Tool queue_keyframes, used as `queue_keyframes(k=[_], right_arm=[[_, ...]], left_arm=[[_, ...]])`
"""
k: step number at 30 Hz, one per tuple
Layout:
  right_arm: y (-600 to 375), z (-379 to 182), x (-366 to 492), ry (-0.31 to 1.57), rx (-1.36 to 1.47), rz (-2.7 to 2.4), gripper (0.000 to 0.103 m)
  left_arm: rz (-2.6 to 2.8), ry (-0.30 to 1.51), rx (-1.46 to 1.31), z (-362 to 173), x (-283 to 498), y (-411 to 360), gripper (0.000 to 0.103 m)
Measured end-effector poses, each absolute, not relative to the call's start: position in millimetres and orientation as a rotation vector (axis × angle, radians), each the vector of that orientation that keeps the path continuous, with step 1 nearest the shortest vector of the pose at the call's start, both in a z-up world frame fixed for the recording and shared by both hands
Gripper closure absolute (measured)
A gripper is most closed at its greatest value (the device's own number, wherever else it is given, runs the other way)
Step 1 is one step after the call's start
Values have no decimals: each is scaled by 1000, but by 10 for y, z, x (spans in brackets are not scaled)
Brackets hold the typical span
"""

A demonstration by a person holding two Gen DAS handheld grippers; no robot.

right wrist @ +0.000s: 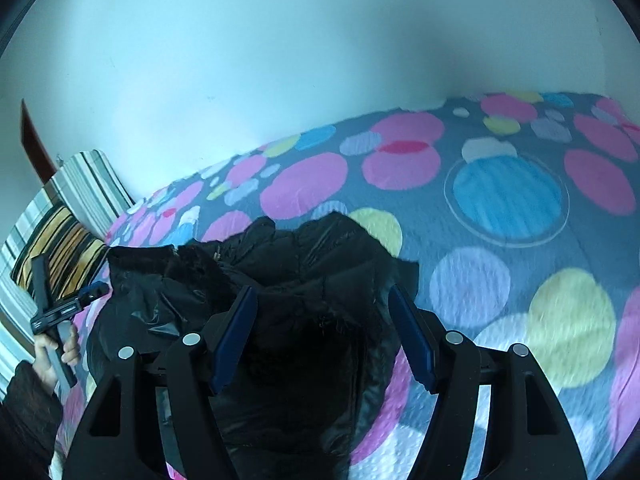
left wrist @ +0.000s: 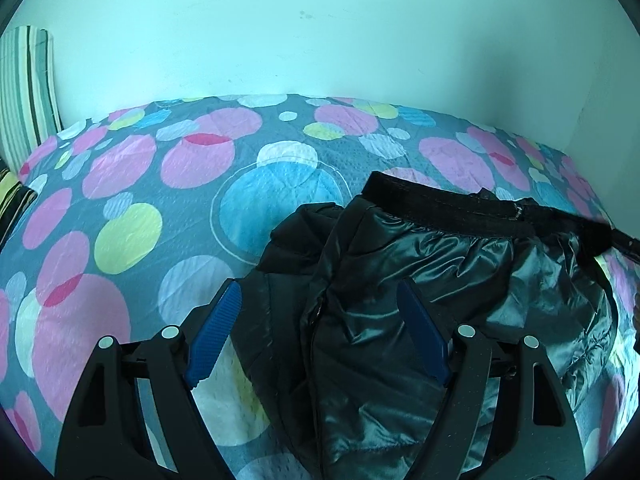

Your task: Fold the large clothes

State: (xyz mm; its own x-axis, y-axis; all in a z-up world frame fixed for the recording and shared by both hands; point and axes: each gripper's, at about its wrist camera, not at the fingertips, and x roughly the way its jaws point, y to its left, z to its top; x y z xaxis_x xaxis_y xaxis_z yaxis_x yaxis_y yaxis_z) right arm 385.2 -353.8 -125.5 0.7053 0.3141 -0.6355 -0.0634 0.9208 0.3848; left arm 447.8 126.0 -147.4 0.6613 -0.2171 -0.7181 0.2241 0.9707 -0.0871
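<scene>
A black shiny padded jacket (left wrist: 400, 280) lies bunched on a bed with a spotted cover (left wrist: 160, 184). Its dark fleece-edged collar band (left wrist: 460, 204) runs along the far side. My left gripper (left wrist: 320, 292) is open, its blue pads (left wrist: 218, 336) apart above the jacket's near left part, holding nothing. In the right wrist view the jacket (right wrist: 304, 280) lies in a heap on the cover (right wrist: 500, 240). My right gripper (right wrist: 322, 300) is open over the heap, empty. The left gripper (right wrist: 86, 294) also shows at the far left, held by a hand.
A pale wall (left wrist: 320, 32) stands close behind the bed. Striped pillows (left wrist: 28, 88) lean at the left end of the bed, also in the right wrist view (right wrist: 64, 240). The person's hand and dark sleeve (right wrist: 28, 400) are at the lower left.
</scene>
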Motion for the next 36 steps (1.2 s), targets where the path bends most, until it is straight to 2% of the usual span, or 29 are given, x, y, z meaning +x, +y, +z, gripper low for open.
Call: queue_keyframes(k=[4,10,11,13,15,16,17,18,20,23,28,36], right_arm=[[-3610,-1250,3831,751,371,266,36],[-3363,-1286,4038,780,233,279,36],[-3341,-1288,4083,783,227,281,36],[-3286,-1311,4212,800,218,293,36],[-3223,-1356,4325,824,195,295,37],[-3195,-1371,4360,830,182,291,44],[-3149,-1382,4391,841,165,284,64],[-3116,-1379,4397,840,135,253,76],[-3063,-1332,4381,823,107,241,87],[-2990,-1225,4371,791,78,213,92],[-2837,-1075,4604,759,55,169,94],[-2759,-1422,5079,863,95,125,94]], left_arm=[[-265,827,-10,-1506,4548,1231,24],[-297,846,17,-1528,4616,1110,24],[-304,849,25,-1528,4627,1087,27],[-324,867,33,-1549,4657,1048,42],[-333,886,37,-1576,4682,1026,63],[-321,887,59,-1591,4686,1007,67],[-310,881,80,-1595,4683,990,79],[-302,873,93,-1592,4673,982,86],[-291,850,94,-1557,4654,986,89],[-258,808,117,-1457,4643,968,93],[-169,779,109,-1339,4827,983,95],[-83,898,139,-1766,5165,932,99]])
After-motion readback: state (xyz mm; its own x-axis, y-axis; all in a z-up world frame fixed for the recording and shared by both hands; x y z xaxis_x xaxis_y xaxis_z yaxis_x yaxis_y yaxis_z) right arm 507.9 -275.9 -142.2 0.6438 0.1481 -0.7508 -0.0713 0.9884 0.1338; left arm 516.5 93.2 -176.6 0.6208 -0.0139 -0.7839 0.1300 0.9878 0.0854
